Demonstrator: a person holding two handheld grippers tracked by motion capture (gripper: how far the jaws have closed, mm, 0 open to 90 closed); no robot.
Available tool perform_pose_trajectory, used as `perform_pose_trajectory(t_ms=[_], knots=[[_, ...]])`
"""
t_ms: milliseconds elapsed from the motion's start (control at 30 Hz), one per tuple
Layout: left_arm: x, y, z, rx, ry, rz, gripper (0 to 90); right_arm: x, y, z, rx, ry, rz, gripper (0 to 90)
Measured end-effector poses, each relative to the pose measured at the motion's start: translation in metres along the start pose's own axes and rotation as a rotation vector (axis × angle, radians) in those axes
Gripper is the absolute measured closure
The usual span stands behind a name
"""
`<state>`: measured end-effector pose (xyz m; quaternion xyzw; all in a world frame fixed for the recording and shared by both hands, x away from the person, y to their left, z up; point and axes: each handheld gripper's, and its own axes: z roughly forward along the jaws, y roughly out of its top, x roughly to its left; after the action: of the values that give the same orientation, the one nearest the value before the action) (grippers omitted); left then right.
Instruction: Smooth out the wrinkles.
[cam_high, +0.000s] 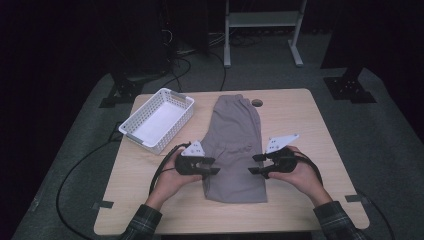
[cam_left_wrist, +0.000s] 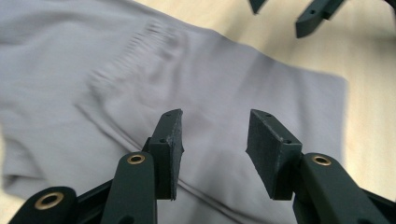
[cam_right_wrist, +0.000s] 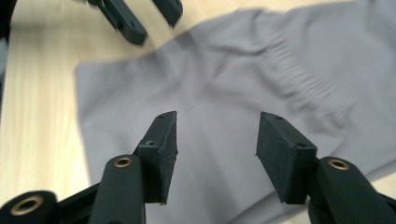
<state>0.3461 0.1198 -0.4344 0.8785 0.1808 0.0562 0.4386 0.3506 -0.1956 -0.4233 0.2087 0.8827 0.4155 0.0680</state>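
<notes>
White basket (cam_high: 157, 119) left of grey shorts (cam_high: 235, 145), likely destination. Left gripper (cam_high: 214, 166) at shorts' left edge, jaws partly open, nothing between pads. Shorts lie mid-table (cam_high: 300, 115), folded lengthwise, flat, waistband far end, soft thin fabric, faint creases. Right gripper (cam_high: 254, 164) at shorts' right edge, jaws apart, empty; pair flank cloth, probably for next fold.

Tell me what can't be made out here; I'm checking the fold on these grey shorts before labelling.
- Shorts, high view: too small and dim to tell how many layers are folded.
- Shorts' stretchy band, right gripper view: blurred.
- Shorts' left edge, left gripper view: cut off by the frame.
- Basket, high view: inside too dim to judge.
- Both claws stand open above the cloth.
</notes>
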Motion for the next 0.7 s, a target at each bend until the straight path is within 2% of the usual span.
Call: perform_pose_trajectory(t_ms=[133,233,300,333,367,500,700], knots=[[-0.017,-0.009,-0.003,0.013,-0.069,0.054,52.2,0.011,-0.011,-0.007,0.003,0.019,-0.015,45.3],[-0.028,-0.018,0.003,0.064,-0.109,0.089,50.7,0.016,-0.02,-0.01,0.003,0.03,-0.016,43.9],[-0.031,-0.027,0.01,0.123,-0.108,0.095,48.9,0.021,-0.025,-0.01,0.012,0.033,-0.02,41.7],[-0.031,-0.027,0.01,0.123,-0.108,0.095,48.8,0.023,-0.027,-0.01,0.015,0.033,-0.025,41.1],[-0.032,-0.033,0.013,0.142,-0.1,0.092,48.8,0.025,-0.029,-0.011,0.017,0.035,-0.027,40.6],[-0.03,-0.036,0.009,0.136,-0.102,0.076,48.5,0.031,-0.035,-0.011,0.025,0.043,-0.039,38.7],[-0.032,-0.039,0.011,0.138,-0.102,0.108,46.1,0.044,-0.045,-0.008,0.056,0.069,-0.069,36.8]])
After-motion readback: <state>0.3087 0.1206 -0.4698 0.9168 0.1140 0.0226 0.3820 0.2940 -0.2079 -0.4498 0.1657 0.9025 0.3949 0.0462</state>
